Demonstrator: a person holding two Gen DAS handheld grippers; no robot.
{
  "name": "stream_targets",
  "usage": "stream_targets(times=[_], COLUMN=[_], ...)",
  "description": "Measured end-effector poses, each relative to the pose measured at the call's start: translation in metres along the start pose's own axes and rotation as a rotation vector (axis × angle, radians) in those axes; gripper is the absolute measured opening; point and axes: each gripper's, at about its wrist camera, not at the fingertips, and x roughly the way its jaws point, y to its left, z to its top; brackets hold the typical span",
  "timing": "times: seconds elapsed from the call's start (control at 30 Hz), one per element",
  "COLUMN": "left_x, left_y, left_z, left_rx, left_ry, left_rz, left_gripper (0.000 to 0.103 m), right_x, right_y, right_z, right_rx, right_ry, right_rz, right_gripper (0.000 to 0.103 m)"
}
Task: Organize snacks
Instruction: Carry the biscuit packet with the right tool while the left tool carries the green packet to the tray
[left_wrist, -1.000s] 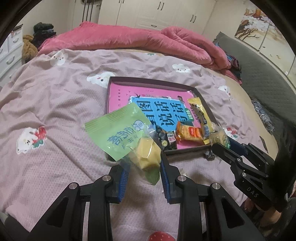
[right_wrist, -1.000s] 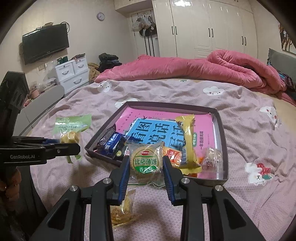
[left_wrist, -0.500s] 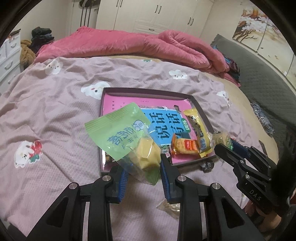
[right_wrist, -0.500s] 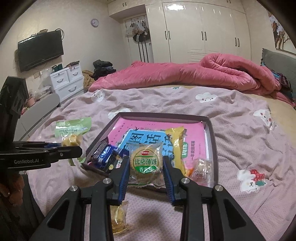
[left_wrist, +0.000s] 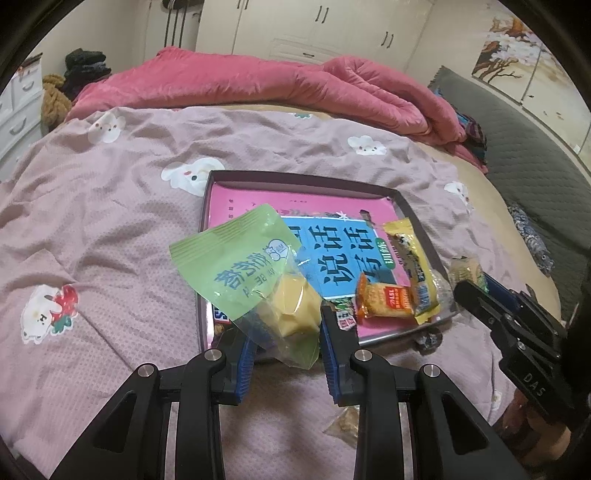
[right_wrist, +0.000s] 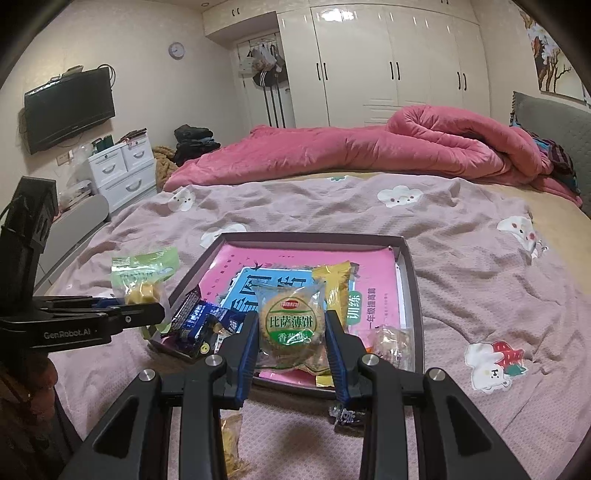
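Holding 2 packets over the tray's near edge: left gripper clamped on the green mung-bean cake packet, right gripper clamped on the round pizza-cracker packet. Already in the tray: orange snack pack, yellow bar, blue wrappers, a clear-wrapped candy. Left on the bed: 1 clear yellow-snack packet, 1 small dark candy. Roughly two-thirds done, I'd say.
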Motion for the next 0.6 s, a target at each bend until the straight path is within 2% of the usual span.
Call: stream_targets(times=[0.6], left_x=[0.034], left_y=[0.016], left_z=[-0.002], left_rx=[-0.013], left_ry=[0.042], left_rz=[0.024], left_gripper=[0.033], right_x=[0.034], right_y=[0.008], right_z=[0.0], right_rx=[0.0], right_ry=[0.061], right_rz=[0.007], right_gripper=[0.035])
